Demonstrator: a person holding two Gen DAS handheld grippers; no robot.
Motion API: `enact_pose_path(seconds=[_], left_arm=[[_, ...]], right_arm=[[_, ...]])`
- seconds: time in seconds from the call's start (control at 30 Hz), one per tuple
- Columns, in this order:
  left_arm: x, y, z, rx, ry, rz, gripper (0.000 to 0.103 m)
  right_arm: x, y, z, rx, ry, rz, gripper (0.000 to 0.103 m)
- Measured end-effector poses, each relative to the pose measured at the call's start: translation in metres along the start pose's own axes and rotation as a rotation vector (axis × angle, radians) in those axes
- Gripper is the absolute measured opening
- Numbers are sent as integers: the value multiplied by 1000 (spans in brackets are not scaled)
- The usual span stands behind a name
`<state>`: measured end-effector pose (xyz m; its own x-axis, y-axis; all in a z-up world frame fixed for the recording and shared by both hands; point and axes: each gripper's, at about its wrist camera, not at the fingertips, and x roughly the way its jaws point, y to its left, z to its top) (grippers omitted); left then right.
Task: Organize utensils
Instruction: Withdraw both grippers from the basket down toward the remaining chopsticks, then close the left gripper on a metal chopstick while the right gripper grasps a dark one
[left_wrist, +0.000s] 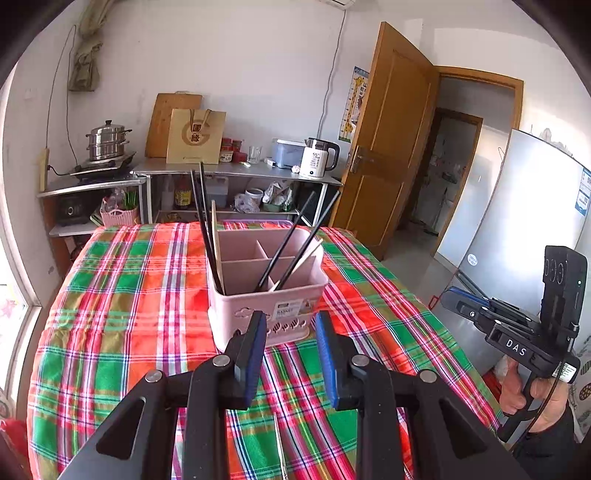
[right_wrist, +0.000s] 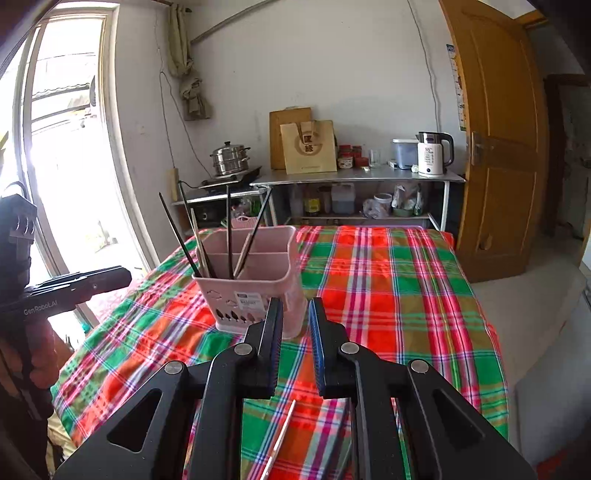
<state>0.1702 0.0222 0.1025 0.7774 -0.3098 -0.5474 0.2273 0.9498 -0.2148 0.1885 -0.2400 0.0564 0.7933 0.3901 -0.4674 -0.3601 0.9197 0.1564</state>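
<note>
Saw a pink caddy (left_wrist: 266, 291) standing upright on the plaid-covered table (left_wrist: 129, 314), split into compartments. Counted dark chopsticks (left_wrist: 201, 206) leaning left out of the near-left compartment with a pale one beside them, and two more dark ones (left_wrist: 295, 243) slanting right from the near-right compartment next to another pale stick. Found the left tool (left_wrist: 290, 326) just short of the caddy's near wall, jaws parted by a narrow gap, nothing between the blue pads (left_wrist: 327, 350). Found the right tool (right_wrist: 295, 314) likewise near the caddy (right_wrist: 255, 280) toward its right corner, jaws slightly apart and empty. Noticed a thin pale stick (right_wrist: 282, 439) lying on the cloth (right_wrist: 406, 295) below the right tool, possibly a chopstick, though blurred. Caught a hand (left_wrist: 517, 387) gripping the right tool's handle at the edge of the left view. Made out a kettle (left_wrist: 317, 158), a steamer pot (left_wrist: 107, 142) and a paper bag (left_wrist: 195, 136) on the shelving behind.
</note>
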Motion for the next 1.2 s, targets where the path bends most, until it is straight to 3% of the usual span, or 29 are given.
enact_pose_path(seconds=[0.7,1.2], left_arm=[[80,-53,-38,28,194,-53,27],[125,-61,-44,-7,283,-78,27]], right_arm=[[58,-57,-73,82,246,-70,15],[93,-66,-92,74,346,-76,12]])
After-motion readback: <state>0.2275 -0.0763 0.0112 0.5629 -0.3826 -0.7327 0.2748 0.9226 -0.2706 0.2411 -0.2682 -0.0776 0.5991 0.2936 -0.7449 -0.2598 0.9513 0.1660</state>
